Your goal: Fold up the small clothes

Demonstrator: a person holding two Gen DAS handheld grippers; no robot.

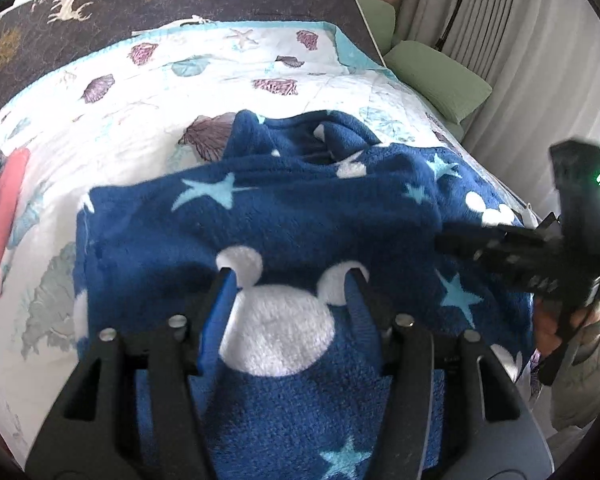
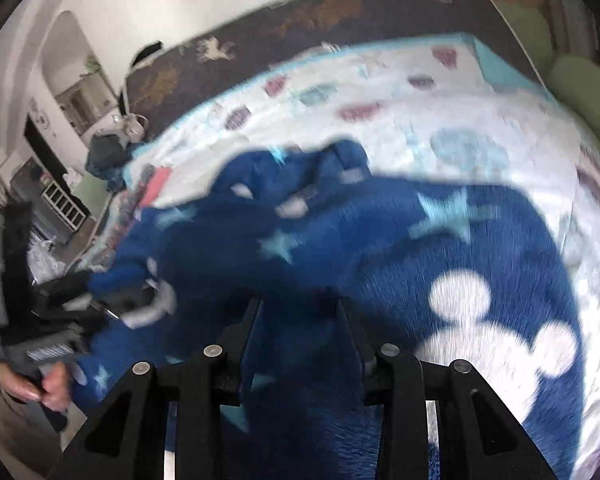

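The right wrist view was motion-blurred, so fine detail there was hard to read. The blue fleece garment (image 1: 300, 216), printed with stars and white mouse heads, lay across the shell-print quilt (image 1: 140, 92) on the bed, its near edge cut off below both cameras. The left gripper (image 1: 292, 280) clamped a fold of fleece between its fingers; the right gripper (image 2: 300, 308) likewise pinched bunched fleece. Folded pink clothes (image 1: 8, 216) sat at the quilt's left edge, green pillows (image 1: 440, 76) beside the curtain (image 1: 540, 40).
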